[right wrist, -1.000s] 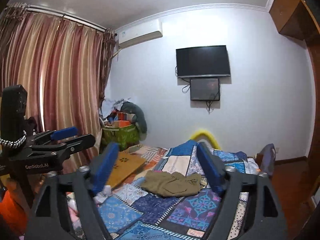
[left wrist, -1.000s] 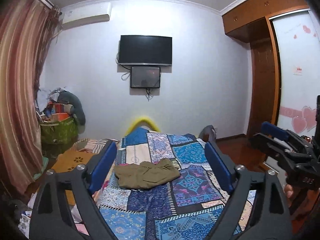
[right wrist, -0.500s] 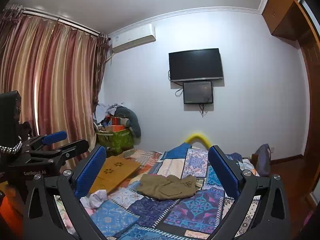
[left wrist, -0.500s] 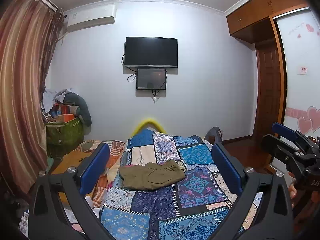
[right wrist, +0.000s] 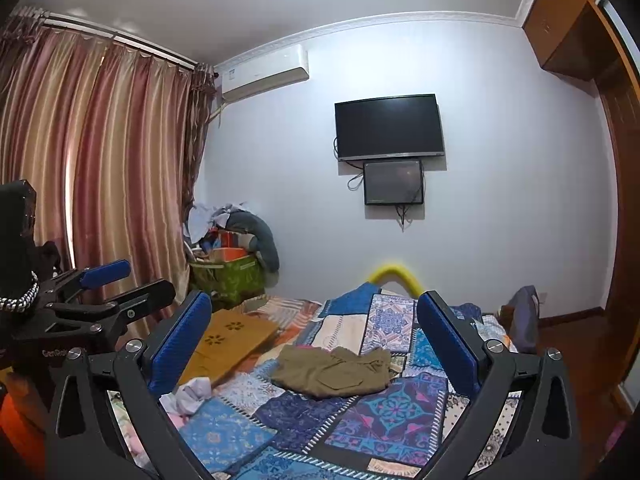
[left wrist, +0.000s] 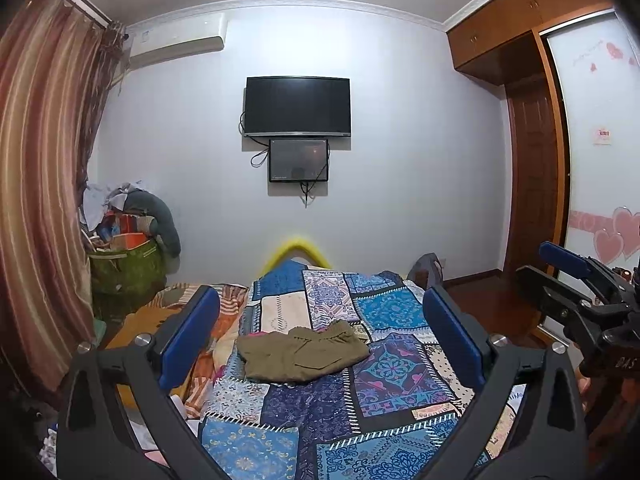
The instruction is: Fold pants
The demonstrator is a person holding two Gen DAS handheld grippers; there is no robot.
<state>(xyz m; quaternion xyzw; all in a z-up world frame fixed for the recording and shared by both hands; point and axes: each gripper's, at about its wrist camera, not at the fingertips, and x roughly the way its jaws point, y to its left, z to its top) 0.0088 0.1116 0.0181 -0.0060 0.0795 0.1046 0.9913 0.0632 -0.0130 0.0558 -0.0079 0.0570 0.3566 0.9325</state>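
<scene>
Crumpled olive-green pants [left wrist: 300, 354] lie in a loose heap in the middle of a blue patchwork quilt [left wrist: 400, 364] on the bed. My left gripper [left wrist: 320, 296] hovers well short of them, open wide, with nothing between its blue pads. The right wrist view shows the same pants [right wrist: 334, 372] on the quilt [right wrist: 384, 408], framed by my right gripper [right wrist: 314, 300], which is also open and empty. Each gripper appears from the side in the other's view: the right gripper [left wrist: 568, 276] at the right edge, the left gripper [right wrist: 116, 284] at the left edge.
A green bag [left wrist: 124, 272] piled with clothes stands by the striped curtain. An orange-brown board [right wrist: 228, 340] and a white cloth [right wrist: 192, 394] lie on the bed's left side. A dark backpack [left wrist: 430, 268] sits at the bed's far right. A wooden wardrobe [left wrist: 532, 200] stands on the right.
Both grippers' jaws have spread wider. The pants lie where they were, and the views have barely shifted.
</scene>
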